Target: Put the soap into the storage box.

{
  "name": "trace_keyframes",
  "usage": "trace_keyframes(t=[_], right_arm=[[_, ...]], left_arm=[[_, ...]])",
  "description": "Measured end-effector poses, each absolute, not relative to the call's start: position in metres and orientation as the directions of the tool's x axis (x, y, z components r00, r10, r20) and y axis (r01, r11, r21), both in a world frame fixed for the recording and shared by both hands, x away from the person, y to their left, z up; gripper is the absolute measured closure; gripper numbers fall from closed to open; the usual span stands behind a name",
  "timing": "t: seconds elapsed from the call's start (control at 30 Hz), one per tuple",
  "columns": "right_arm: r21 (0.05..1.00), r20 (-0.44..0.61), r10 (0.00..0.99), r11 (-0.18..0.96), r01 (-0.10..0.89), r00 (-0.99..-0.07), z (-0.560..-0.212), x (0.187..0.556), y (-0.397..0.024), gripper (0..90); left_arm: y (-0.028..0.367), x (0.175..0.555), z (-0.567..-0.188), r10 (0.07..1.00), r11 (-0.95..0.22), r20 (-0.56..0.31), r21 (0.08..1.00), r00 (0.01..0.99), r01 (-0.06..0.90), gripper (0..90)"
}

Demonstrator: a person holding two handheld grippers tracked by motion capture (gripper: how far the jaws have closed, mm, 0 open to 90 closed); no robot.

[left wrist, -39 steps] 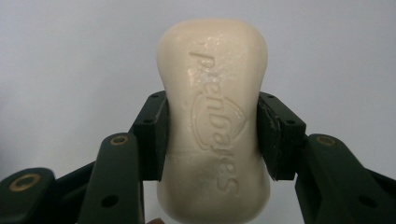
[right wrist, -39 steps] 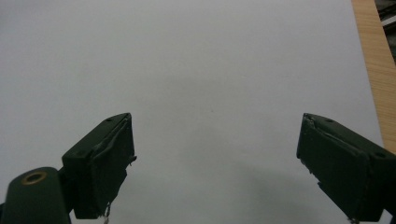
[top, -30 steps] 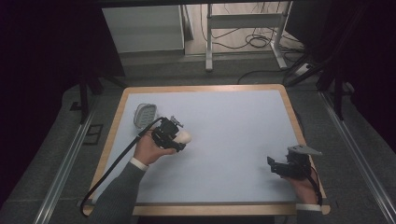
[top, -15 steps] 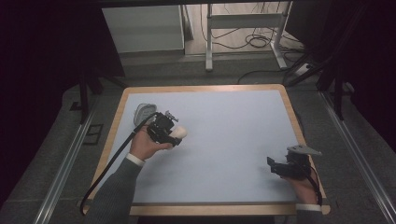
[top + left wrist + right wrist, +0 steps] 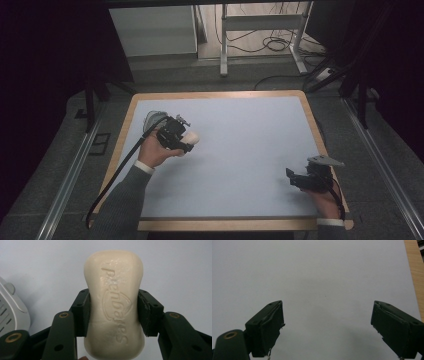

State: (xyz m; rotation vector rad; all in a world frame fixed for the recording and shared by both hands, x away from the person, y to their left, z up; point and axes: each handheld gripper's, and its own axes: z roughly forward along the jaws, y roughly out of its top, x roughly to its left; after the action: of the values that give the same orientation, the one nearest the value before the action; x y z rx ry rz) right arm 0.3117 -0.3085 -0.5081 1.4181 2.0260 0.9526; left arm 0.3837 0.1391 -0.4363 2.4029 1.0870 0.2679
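Soap bar (image 5: 113, 305): clamped at its waist by left hand-held gripper (image 5: 176, 136), above counter (image 5: 240, 150), beside soap dish (image 5: 152, 119). Right hand-held gripper (image 5: 327, 327): open, empty. Handling: keep squeeze steady, lower level into dish.

We see a cream-coloured bar of soap (image 5: 113, 305), oblong with rounded ends and a slight waist, with raised lettering running along its top face. It sits lengthwise at the centre of the left gripper view, pinched at its waist. In the high view the bar of soap (image 5: 192, 137) shows left of centre, above the table (image 5: 240, 150).
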Motion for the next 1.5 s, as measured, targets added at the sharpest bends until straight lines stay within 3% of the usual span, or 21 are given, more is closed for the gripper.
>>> trace_keyframes(t=[1.5], right_arm=[[0.761,-0.009,0.936,0.234,0.606,-0.351,-0.512,0.313,-0.307,11.1]], left_arm=[[0.174,0.416,-0.422,0.808,-0.502,-0.015,0.505,0.589,0.702,49.8]])
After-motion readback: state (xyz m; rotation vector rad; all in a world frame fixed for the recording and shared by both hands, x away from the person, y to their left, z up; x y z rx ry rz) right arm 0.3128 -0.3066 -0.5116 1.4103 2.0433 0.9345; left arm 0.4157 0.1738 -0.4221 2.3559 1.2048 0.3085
